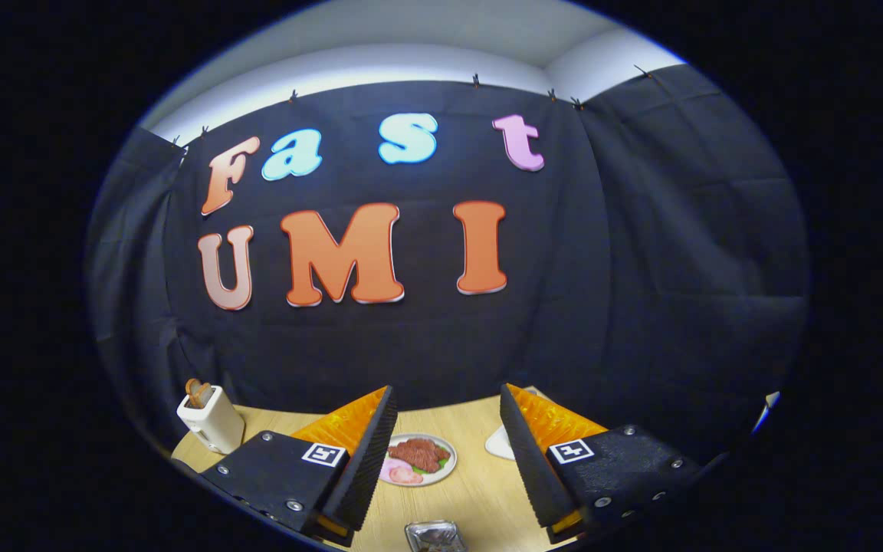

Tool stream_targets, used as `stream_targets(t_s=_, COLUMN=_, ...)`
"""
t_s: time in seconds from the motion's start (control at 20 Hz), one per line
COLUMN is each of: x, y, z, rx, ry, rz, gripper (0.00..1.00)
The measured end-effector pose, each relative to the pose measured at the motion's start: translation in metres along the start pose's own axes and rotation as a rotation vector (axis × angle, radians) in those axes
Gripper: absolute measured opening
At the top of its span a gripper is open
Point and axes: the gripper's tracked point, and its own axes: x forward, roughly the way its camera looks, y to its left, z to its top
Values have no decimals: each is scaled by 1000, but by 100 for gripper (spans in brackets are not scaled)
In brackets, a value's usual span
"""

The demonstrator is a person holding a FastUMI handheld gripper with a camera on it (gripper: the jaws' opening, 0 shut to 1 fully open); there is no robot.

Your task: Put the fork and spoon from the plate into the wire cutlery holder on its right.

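Risking a clumsy first reach: pointing mostly at the wall, hovering well above the table, gripper gaping wide and gripping nothing. Lying beyond the 2 fingers, plate carrying food; fork and spoon too small to make out, so possibly disturbing the food while searching.

plate on table, between fingers | toaster far left | tray nearest
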Motion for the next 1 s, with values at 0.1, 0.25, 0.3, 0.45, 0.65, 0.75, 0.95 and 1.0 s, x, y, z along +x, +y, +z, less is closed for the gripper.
stream_targets(t_s=0.1, x=-12, y=10, z=25, rx=-15, ry=-75, rz=16, gripper=83)
stream_targets(t_s=0.25, x=-12, y=29, z=46, rx=-11, ry=-146, rz=62, gripper=86)
stream_targets(t_s=0.3, x=-16, y=32, z=51, rx=-9, ry=-161, rz=70, gripper=87)
stream_targets(t_s=0.45, x=-24, y=42, z=60, rx=-25, ry=-215, rz=99, gripper=90)
stream_targets(t_s=0.65, x=-34, y=62, z=72, rx=-58, ry=-269, rz=132, gripper=91)
stream_targets(t_s=0.75, x=-36, y=72, z=73, rx=-68, ry=-275, rz=156, gripper=91)
stream_targets(t_s=0.95, x=-39, y=86, z=75, rx=-89, ry=-285, rz=183, gripper=94)
stream_targets(t_s=1.0, x=-40, y=89, z=76, rx=-83, ry=-291, rz=191, gripper=95)
